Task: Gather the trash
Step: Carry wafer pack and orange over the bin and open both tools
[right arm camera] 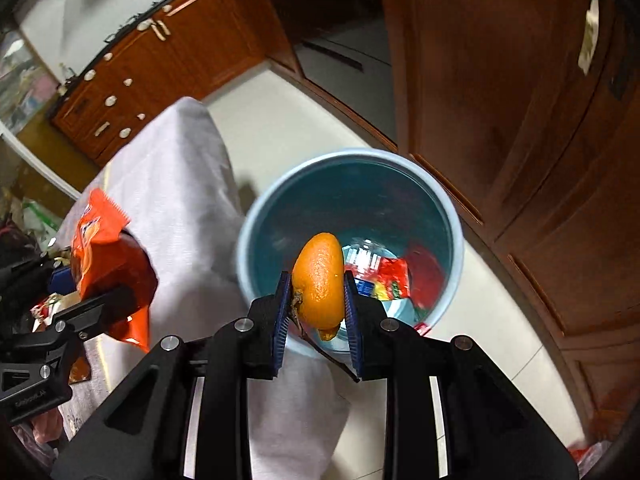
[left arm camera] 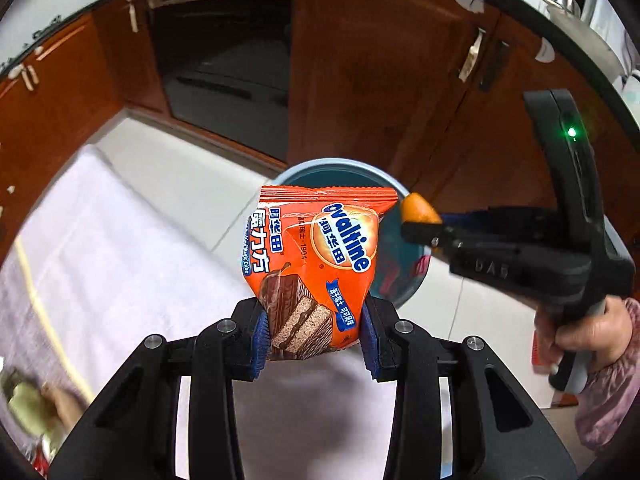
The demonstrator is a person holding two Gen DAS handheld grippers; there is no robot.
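Observation:
My left gripper (left arm camera: pixel 314 334) is shut on an orange Ovaltine snack wrapper (left arm camera: pixel 316 264), held upright in front of a blue trash bin (left arm camera: pixel 400 280) on the floor. My right gripper (right arm camera: pixel 316 312) is shut on a piece of orange peel (right arm camera: pixel 319 282) and hangs over the bin (right arm camera: pixel 256 216), whose bottom holds several coloured wrappers (right arm camera: pixel 384 280). In the left wrist view the right gripper (left arm camera: pixel 416 220) comes in from the right with the peel (left arm camera: pixel 418 208) at the bin's rim. In the right wrist view the left gripper (right arm camera: pixel 80 280) holds the wrapper (right arm camera: pixel 100 248) at the left.
A table under a pale cloth (right arm camera: pixel 176 200) stands left of the bin. Brown wooden cabinets (left arm camera: pixel 380 60) line the wall behind it, with light floor tiles (right arm camera: pixel 500 320) around. A hand in a pink sleeve (left arm camera: pixel 592 344) holds the right gripper. Litter (left arm camera: pixel 24 400) lies on the cloth.

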